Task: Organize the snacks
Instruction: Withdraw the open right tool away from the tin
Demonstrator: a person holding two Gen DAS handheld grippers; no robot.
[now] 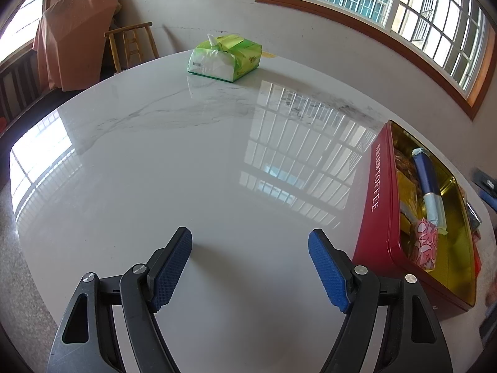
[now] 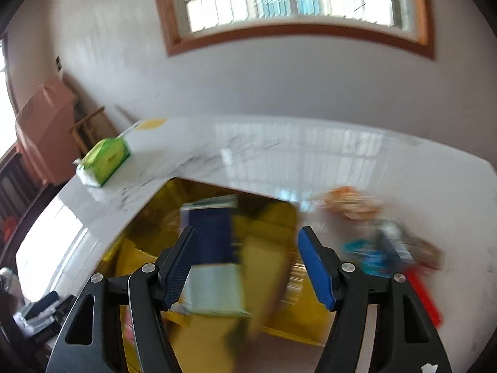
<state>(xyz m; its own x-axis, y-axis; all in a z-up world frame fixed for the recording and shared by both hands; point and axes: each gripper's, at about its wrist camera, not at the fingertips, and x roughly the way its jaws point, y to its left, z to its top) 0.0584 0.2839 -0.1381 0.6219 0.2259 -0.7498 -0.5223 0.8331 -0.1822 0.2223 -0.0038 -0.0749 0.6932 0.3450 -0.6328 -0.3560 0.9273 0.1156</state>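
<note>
Snacks sit in red tin (image 1: 377, 199), right of left gripper (image 1: 250, 242): blue packet (image 1: 428, 177), pink-patterned packet (image 1: 426, 247), gold wrappers. Left gripper spread, holding nothing, over marble table (image 1: 186, 155). Right gripper (image 2: 247, 239) spread above tin's gold interior (image 2: 270, 248). Only blurred right view shows loose snacks (image 2: 376, 242) right of tin.

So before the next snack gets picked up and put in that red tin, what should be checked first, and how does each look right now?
1. Left tool open, holding nothing: ok.
2. Right tool open, nothing between its fingers: ok.
3. Red tin lidless, with room inside: ok.
4. Blue snack pack lying inside the tin: ok.
5. Loose snacks on the table right of the tin: present, but the right view is too blurred to tell which: cannot tell.
6. Tissue pack far from the tin, out of the way: ok.
</note>
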